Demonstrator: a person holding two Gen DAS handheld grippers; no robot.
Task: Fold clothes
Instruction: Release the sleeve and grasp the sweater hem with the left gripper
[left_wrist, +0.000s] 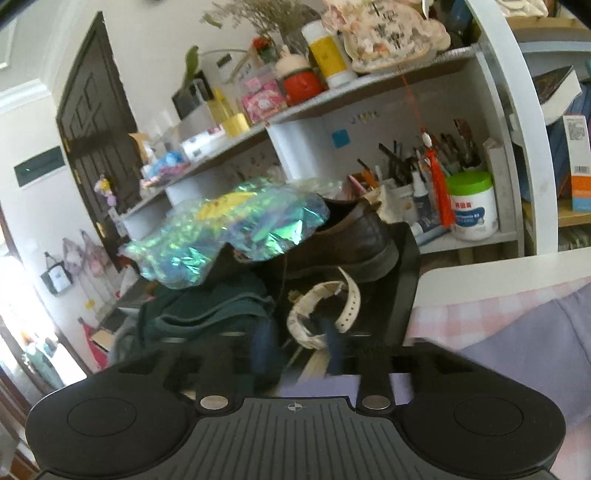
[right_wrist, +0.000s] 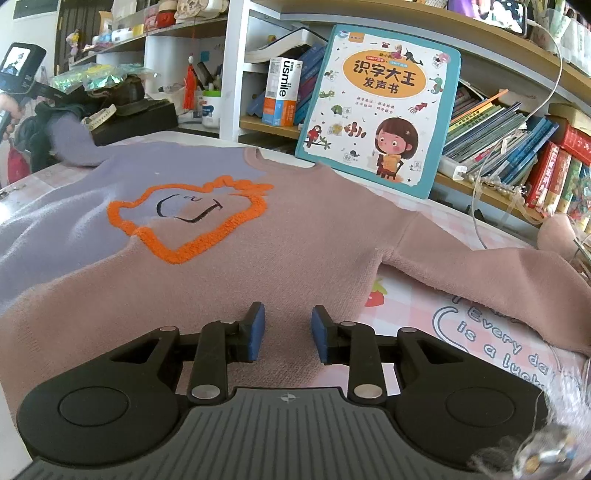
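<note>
Two sets of tongs, both spread and empty: right tongs (right_wrist: 287, 334) hover over the sweater (right_wrist: 207, 266) lying flat on the tabletop (right_wrist: 461, 325); left tongs (left_wrist: 297, 345) (blurred) face clutter, so its lavender sleeve (right_wrist: 72, 142), upper left, could snag the shoe (right_wrist: 131, 92).

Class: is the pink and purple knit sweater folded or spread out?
Spread out: the pink and purple knit sweater lies flat, front up, both sleeves extended.

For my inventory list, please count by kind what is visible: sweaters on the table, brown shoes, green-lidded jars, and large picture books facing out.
Sweater: 1
Brown shoe: 1
Green-lidded jar: 1
Picture book: 1
Total: 4
</note>
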